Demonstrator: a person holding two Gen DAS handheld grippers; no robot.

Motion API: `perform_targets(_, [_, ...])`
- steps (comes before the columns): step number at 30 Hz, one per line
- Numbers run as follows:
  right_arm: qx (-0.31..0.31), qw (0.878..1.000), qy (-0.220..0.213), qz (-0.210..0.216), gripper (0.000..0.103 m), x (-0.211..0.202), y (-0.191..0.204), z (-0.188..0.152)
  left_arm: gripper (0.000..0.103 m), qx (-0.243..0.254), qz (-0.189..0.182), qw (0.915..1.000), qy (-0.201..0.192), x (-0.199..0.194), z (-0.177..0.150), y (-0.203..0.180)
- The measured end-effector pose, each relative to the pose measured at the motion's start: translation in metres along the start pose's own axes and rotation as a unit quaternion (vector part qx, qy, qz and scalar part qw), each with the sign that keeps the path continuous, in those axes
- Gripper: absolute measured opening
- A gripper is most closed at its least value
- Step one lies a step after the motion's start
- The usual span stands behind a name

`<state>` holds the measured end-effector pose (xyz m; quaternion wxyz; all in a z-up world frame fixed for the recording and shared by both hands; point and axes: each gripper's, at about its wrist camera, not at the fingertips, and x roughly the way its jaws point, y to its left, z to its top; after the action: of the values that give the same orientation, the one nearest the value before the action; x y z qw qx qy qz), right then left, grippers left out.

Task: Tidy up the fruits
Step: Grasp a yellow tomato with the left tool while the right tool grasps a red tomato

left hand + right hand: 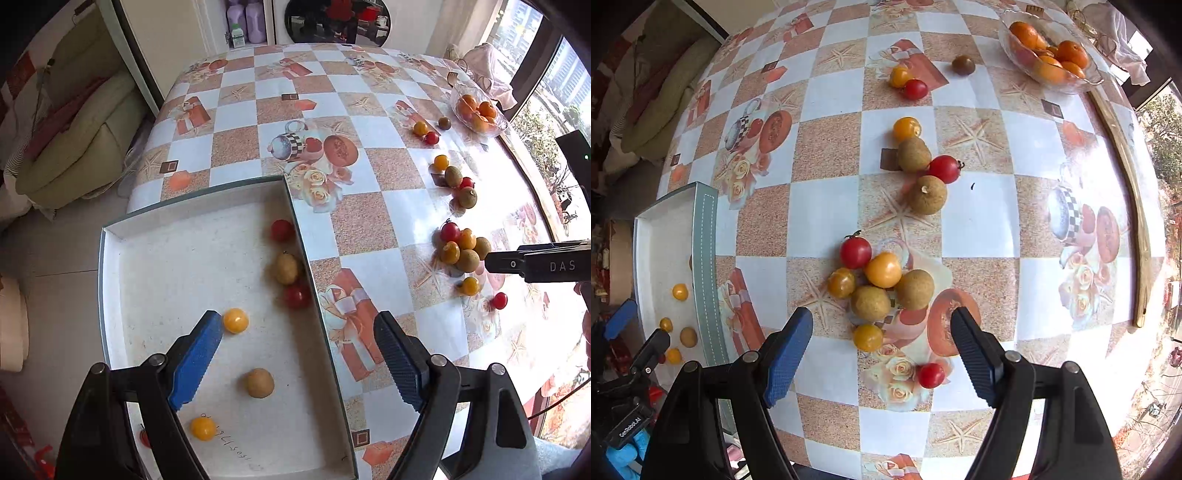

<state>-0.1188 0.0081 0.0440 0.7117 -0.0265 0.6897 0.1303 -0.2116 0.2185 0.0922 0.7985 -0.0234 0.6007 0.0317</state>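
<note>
A white tray (295, 218) with a green rim sits at the table's left edge and holds several small fruits: red tomatoes (281, 230), brown round fruits (260, 383) and yellow tomatoes (235, 320). My left gripper (299, 325) hangs open over the tray's right wall, holding nothing. My right gripper (882, 321) is open above a cluster of loose fruit (882, 271) on the tablecloth. A yellow tomato (868, 336) lies below the gap between its fingers, untouched. A red tomato (931, 374) lies just beside the right finger.
A second group of fruit (923, 166) lies farther up the checked tablecloth (827, 206), and three more fruits (914, 89) lie beyond it. A glass bowl (1089, 79) of oranges stands at the far right. A wooden strip (1137, 221) lies along the window side. A sofa is left of the table.
</note>
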Motion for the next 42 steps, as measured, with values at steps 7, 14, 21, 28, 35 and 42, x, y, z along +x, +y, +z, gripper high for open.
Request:
perform_targets(7, [0.006,0.999,0.019,-0.025,0.080,0.013,-0.043,-0.036,0.085,0.070,-0.039,0.9960,0.041,0.040,0.016,-0.066])
perform_targets(14, [-0.025,0.999,0.016,-0.021,0.062,0.021,-0.042,-0.056,0.085,0.100,-0.052,0.9920,0.056,0.071,0.028,-0.102])
perform_targets(21, [-0.048,0.999,0.010,-0.007,0.057,0.031,-0.027,-0.057,0.085,0.093,-0.055,0.9926,0.055,0.086,0.046,-0.115])
perform_targets(28, [-0.082,0.996,-0.001,-0.016,0.048,0.039,0.004,-0.041,0.085,0.100,-0.049,0.9921,0.058,0.097,0.053,-0.126])
perform_targets(35, [-0.089,0.996,-0.003,-0.028,0.024,0.034,0.001,-0.035,0.057,0.111,-0.035,0.9917,0.053,0.098,0.063,-0.134])
perform_targets(42, [-0.042,0.999,0.008,0.023,0.020,0.030,-0.028,-0.027,0.023,0.104,-0.096,0.9879,0.062,0.086,0.065,-0.134])
